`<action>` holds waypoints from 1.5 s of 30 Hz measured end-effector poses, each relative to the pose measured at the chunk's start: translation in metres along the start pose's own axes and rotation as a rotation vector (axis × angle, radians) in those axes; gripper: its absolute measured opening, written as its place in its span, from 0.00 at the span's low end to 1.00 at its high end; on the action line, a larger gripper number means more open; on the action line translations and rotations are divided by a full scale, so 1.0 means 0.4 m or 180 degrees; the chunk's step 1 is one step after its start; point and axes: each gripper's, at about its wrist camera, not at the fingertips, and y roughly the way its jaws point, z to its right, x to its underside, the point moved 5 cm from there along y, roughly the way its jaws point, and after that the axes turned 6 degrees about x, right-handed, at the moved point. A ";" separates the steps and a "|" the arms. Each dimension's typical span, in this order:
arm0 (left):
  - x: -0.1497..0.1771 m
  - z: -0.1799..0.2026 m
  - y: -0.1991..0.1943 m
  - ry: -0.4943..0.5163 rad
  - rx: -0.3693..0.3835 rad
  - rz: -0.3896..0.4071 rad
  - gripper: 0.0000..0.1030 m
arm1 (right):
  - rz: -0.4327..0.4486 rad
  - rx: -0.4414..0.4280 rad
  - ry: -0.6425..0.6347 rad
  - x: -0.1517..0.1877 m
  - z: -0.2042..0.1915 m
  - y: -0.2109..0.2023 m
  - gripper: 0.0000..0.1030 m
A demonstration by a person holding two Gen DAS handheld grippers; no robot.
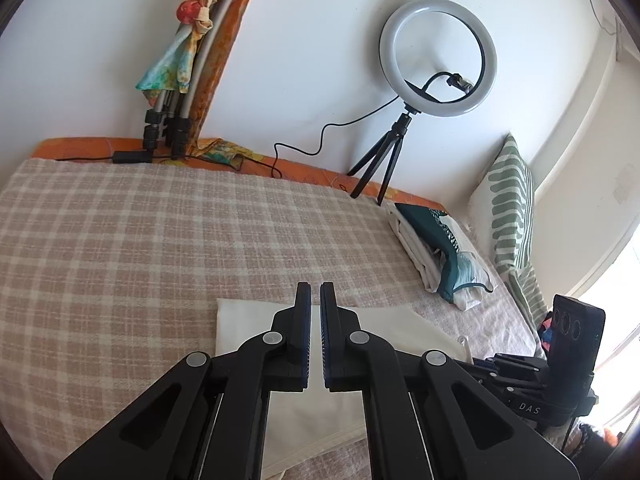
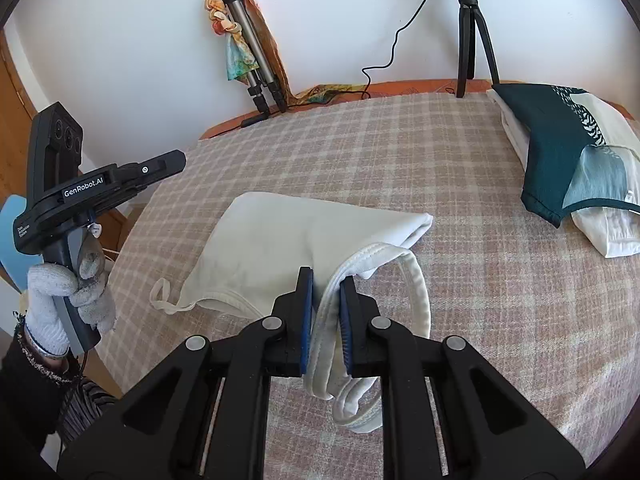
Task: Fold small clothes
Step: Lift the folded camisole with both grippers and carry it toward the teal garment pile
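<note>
Right wrist view: my right gripper (image 2: 325, 280) fingers pinch the white garment's (image 2: 296, 236) hem; at nine o'clock, my left gripper (image 2: 176, 159) is closed, empty.

Both cameras ride their grippers and look forward and down over the checked bed (image 1: 160, 240), toward the wall behind it. The left wrist view hangs close above the white garment (image 1: 248, 320). The right wrist view sits just beside that garment (image 2: 288, 236). Both views share the garment, the folded pile (image 2: 568, 160) and the ring light tripod (image 1: 380, 160).
</note>
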 end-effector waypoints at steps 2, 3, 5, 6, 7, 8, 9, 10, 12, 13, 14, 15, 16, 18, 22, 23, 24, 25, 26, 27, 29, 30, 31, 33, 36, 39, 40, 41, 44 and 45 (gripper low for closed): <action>-0.005 -0.026 0.013 -0.0131 -0.0078 -0.0026 0.03 | -0.0073 -0.0028 0.0076 0.009 0.016 0.018 0.13; -0.005 -0.049 0.016 -0.0242 -0.0127 -0.0041 0.07 | -0.0097 -0.0033 0.0097 0.013 0.021 0.024 0.13; 0.007 -0.109 0.040 -0.0591 -0.0078 -0.0239 0.28 | -0.0127 -0.0047 0.0099 0.019 0.023 0.030 0.13; 0.016 -0.134 0.053 -0.0748 -0.0008 -0.0335 0.41 | -0.0134 -0.0055 0.0091 0.022 0.021 0.030 0.13; 0.024 -0.158 0.063 -0.0846 0.0028 -0.0370 0.43 | -0.0138 -0.0061 0.0079 0.025 0.018 0.028 0.13; 0.033 -0.180 0.071 -0.0912 -0.0023 -0.0401 0.44 | -0.0140 -0.0060 0.0073 0.026 0.018 0.028 0.13; 0.042 -0.202 0.080 -0.0985 -0.0101 -0.0425 0.44 | -0.0142 -0.0057 0.0080 0.027 0.018 0.029 0.13; 0.051 -0.220 0.089 -0.1068 -0.0152 -0.0466 0.44 | -0.0147 -0.0061 0.0097 0.026 0.019 0.031 0.13; 0.069 -0.247 0.110 -0.1301 -0.0060 -0.0533 0.44 | -0.0151 -0.0071 0.0116 0.026 0.020 0.033 0.13; 0.078 -0.253 0.122 -0.1415 0.0050 -0.0572 0.44 | -0.0153 -0.0071 0.0115 0.027 0.020 0.033 0.13; 0.085 -0.254 0.134 -0.1485 0.0125 -0.0608 0.44 | -0.0156 -0.0071 0.0114 0.028 0.020 0.034 0.13; 0.091 -0.250 0.144 -0.1504 0.0172 -0.0628 0.44 | -0.0164 -0.0071 0.0117 0.029 0.021 0.036 0.13; 0.093 -0.242 0.154 -0.1487 0.0210 -0.0647 0.44 | -0.0173 -0.0070 0.0121 0.030 0.023 0.038 0.13; 0.095 -0.222 0.175 -0.1412 0.0249 -0.0675 0.44 | -0.0191 -0.0064 0.0121 0.032 0.025 0.043 0.13; 0.091 -0.185 0.201 -0.1137 0.0203 -0.0610 0.24 | -0.0240 -0.0025 0.0103 0.040 0.028 0.054 0.13; 0.094 -0.180 0.212 -0.1100 0.0184 -0.0646 0.04 | -0.0247 -0.0001 0.0092 0.042 0.029 0.056 0.13; 0.092 -0.177 0.218 -0.1079 0.0129 -0.0624 0.05 | -0.0248 0.0021 0.0082 0.042 0.029 0.057 0.13; 0.090 -0.172 0.216 -0.1060 0.0110 -0.0577 0.05 | -0.0241 0.0042 0.0067 0.043 0.027 0.056 0.13; 0.085 -0.165 0.212 -0.1051 0.0112 -0.0539 0.05 | -0.0226 0.0067 0.0044 0.042 0.025 0.052 0.13; 0.077 -0.154 0.205 -0.1026 0.0107 -0.0493 0.05 | -0.0201 0.0098 0.0012 0.042 0.020 0.045 0.13; 0.055 -0.119 0.185 -0.0849 0.0102 -0.0392 0.05 | -0.0130 0.0161 -0.0080 0.037 0.014 0.029 0.13; 0.043 -0.101 0.172 -0.0734 0.0094 -0.0338 0.05 | -0.0091 0.0196 -0.0127 0.035 0.012 0.020 0.13; 0.033 -0.082 0.160 -0.0663 0.0100 -0.0289 0.05 | -0.0058 0.0226 -0.0159 0.032 0.012 0.011 0.13; 0.016 -0.049 0.139 -0.0562 0.0144 -0.0207 0.05 | 0.0006 0.0266 -0.0189 0.027 0.018 -0.008 0.13; -0.004 0.001 0.123 -0.0385 0.0162 -0.0135 0.05 | 0.0095 0.0298 -0.0180 0.017 0.039 -0.040 0.13; -0.021 0.040 0.125 -0.0337 0.0241 -0.0095 0.05 | 0.0192 0.0365 -0.0199 0.008 0.067 -0.079 0.13; -0.028 0.054 0.130 -0.0325 0.0265 -0.0082 0.05 | 0.0229 0.0394 -0.0203 0.003 0.081 -0.092 0.13; -0.036 0.067 0.135 -0.0309 0.0289 -0.0072 0.05 | 0.0263 0.0415 -0.0203 -0.001 0.094 -0.106 0.13; -0.060 0.115 0.160 -0.0255 0.0359 -0.0050 0.05 | 0.0370 0.0470 -0.0158 -0.014 0.136 -0.154 0.13; -0.067 0.133 0.171 -0.0236 0.0388 -0.0052 0.05 | 0.0407 0.0498 -0.0154 -0.020 0.152 -0.170 0.13</action>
